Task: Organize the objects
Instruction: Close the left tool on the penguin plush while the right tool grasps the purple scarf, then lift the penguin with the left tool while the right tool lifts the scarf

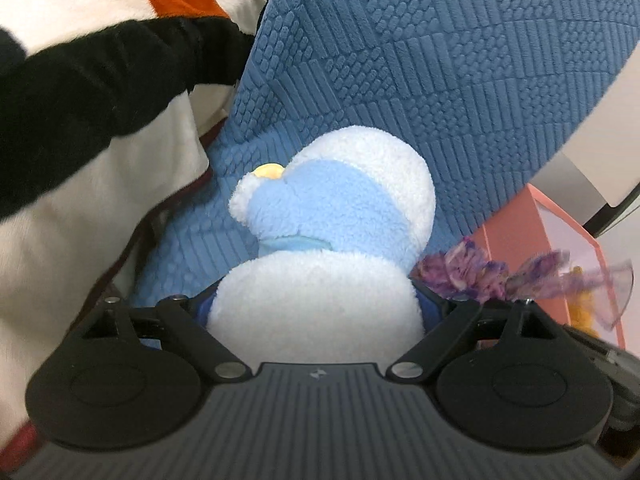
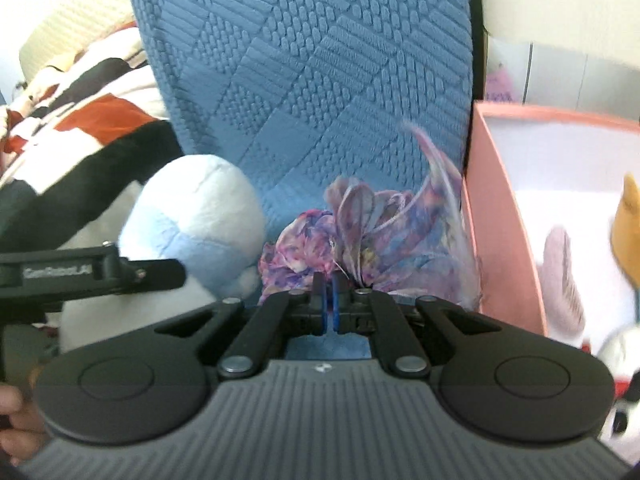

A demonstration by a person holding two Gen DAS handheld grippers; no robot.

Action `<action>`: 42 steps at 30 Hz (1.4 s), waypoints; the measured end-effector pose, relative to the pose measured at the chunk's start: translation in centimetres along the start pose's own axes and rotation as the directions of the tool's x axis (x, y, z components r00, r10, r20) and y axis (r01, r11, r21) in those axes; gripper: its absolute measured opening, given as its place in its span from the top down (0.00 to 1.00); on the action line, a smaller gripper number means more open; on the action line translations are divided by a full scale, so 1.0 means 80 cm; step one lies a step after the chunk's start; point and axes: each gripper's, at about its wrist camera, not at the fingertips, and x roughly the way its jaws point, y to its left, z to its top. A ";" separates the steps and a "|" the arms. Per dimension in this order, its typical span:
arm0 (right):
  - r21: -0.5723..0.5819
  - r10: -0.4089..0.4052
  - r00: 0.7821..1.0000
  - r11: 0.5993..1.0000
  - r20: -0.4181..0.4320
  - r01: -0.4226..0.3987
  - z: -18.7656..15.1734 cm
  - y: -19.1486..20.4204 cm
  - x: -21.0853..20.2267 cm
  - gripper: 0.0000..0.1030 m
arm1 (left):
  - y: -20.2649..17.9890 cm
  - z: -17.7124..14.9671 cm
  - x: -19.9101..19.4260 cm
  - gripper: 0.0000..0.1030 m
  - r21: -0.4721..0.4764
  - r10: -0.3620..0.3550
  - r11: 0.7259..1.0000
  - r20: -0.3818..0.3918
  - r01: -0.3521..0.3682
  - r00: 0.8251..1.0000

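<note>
My left gripper (image 1: 316, 304) is shut on a white and light-blue plush toy (image 1: 340, 208) with a small yellow beak, held over the blue textured bed cover (image 1: 440, 60). The same plush (image 2: 192, 220) shows at the left of the right wrist view, with the left gripper's arm beside it. My right gripper (image 2: 329, 300) is shut on a purple floral fabric scrunchie (image 2: 372, 232), its blue pads nearly together. The scrunchie (image 1: 472, 276) also appears at the right of the left wrist view, blurred.
An open pink box (image 2: 504, 216) with a white inside stands at the right and holds an orange plush (image 2: 628, 232) and a pale pink item. The pink box (image 1: 540, 240) also shows in the left wrist view. A cream, black and orange blanket (image 1: 80, 100) lies at the left.
</note>
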 end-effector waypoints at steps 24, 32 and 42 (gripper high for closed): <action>-0.002 0.019 0.990 1.000 -0.141 -0.020 -0.059 -0.008 0.008 0.64 | 0.010 -0.028 0.031 0.08 -0.087 -0.104 0.992 -0.163 0.091 0.981; -0.093 -0.071 0.992 0.994 -0.103 0.062 -0.055 -0.009 0.022 0.37 | 0.019 -0.023 0.048 0.08 -0.135 -0.134 0.985 -0.202 0.108 0.970; -0.235 -0.154 0.977 0.965 -0.147 0.117 -0.070 0.004 0.056 0.35 | 0.016 -0.023 0.058 0.06 -0.133 -0.143 0.984 -0.227 0.115 0.963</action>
